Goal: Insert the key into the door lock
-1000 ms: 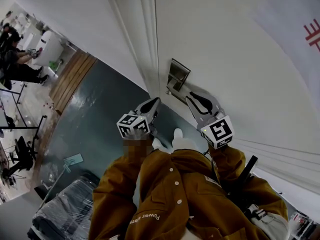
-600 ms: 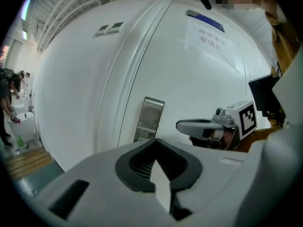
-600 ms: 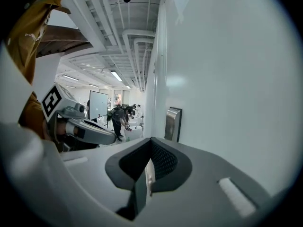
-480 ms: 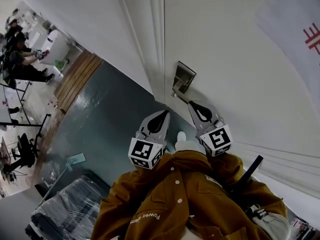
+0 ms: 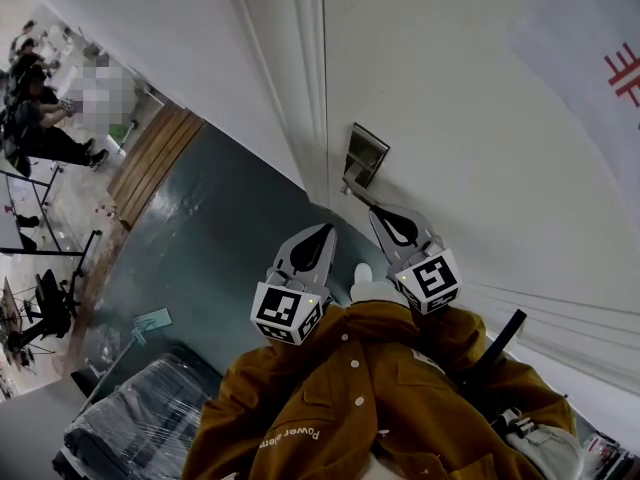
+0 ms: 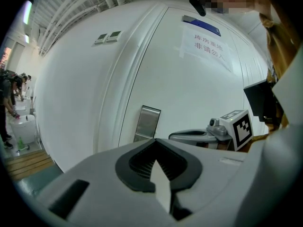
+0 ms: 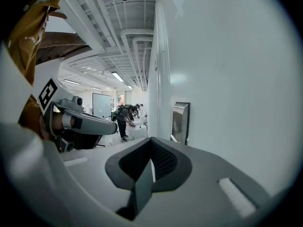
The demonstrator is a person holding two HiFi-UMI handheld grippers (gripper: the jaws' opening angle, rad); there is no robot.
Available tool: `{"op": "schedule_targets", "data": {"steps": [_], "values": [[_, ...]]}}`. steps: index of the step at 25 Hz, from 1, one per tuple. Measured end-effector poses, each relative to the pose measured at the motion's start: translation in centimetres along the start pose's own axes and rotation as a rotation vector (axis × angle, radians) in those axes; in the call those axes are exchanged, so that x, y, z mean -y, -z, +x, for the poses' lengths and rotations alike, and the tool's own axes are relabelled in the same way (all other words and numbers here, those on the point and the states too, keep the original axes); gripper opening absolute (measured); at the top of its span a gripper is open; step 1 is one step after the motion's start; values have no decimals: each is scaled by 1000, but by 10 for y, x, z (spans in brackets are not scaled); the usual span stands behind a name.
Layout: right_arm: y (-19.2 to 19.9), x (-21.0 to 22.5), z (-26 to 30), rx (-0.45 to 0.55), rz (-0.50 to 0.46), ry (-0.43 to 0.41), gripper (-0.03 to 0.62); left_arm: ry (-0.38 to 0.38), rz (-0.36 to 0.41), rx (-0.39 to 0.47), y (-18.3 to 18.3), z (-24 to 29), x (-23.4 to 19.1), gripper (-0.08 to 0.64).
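A steel lock plate [image 5: 366, 155] with a lever handle [image 5: 350, 182] sits on the white door [image 5: 470, 118]; it also shows as the lock plate [image 6: 147, 122] and the lock plate [image 7: 181, 122] in the two gripper views. My right gripper [image 5: 377, 211] is shut, with its tip just below the handle. My left gripper [image 5: 326, 229] hangs beside it to the left, a little farther from the plate, jaws shut. Each gripper view shows its own gripper, left gripper [image 6: 155, 141] and right gripper [image 7: 151, 140], aimed toward the plate. No key is visible in any view.
The door frame [image 5: 300, 78] runs left of the lock. A paper notice [image 6: 207, 46] hangs high on the door. Left of me lie dark green floor [image 5: 210, 248], a wooden platform [image 5: 150, 158] and a plastic-wrapped bundle [image 5: 130, 428]. People [image 5: 40, 118] stand far off.
My left gripper has risen toward the head camera and rolled, so its marker cube now faces up. The right gripper has stayed below the handle.
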State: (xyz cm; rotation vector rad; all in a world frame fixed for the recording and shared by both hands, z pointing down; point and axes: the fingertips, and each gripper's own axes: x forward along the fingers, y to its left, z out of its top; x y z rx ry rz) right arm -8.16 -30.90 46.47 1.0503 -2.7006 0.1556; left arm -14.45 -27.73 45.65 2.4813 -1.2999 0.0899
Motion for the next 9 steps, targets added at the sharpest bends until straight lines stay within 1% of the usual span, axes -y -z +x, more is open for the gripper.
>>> {"op": "schedule_targets", "data": {"steps": [9], "values": [[-9, -3, -1, 5, 0, -17, 5, 11, -12, -2, -3, 3, 5, -1]]}}
